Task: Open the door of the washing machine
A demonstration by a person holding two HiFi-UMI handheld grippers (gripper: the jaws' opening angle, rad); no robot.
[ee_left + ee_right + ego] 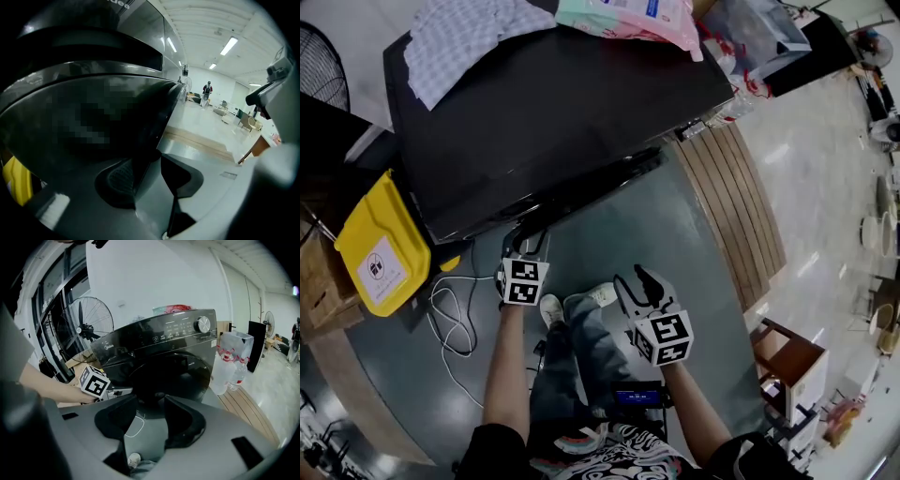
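Observation:
The black washing machine (553,103) stands in front of me, its round door (581,192) on the face turned towards me. My left gripper (528,242) is at the door's left rim. In the left gripper view the door (93,122) fills the left half, and its dark rim runs down between the jaws of the left gripper (150,180). The right pad stands off from the rim, with a strip of floor showing between them. My right gripper (645,281) hangs lower right, away from the machine. In its own view the right gripper (152,416) is open and empty, facing the door (171,376).
A checked cloth (469,37) and a pink packet (628,19) lie on the machine's top. A yellow bin (380,248) stands at its left, a white cable (450,319) on the floor. Wooden slats (741,206) and water bottles (229,364) are at the right, a fan (86,322) behind.

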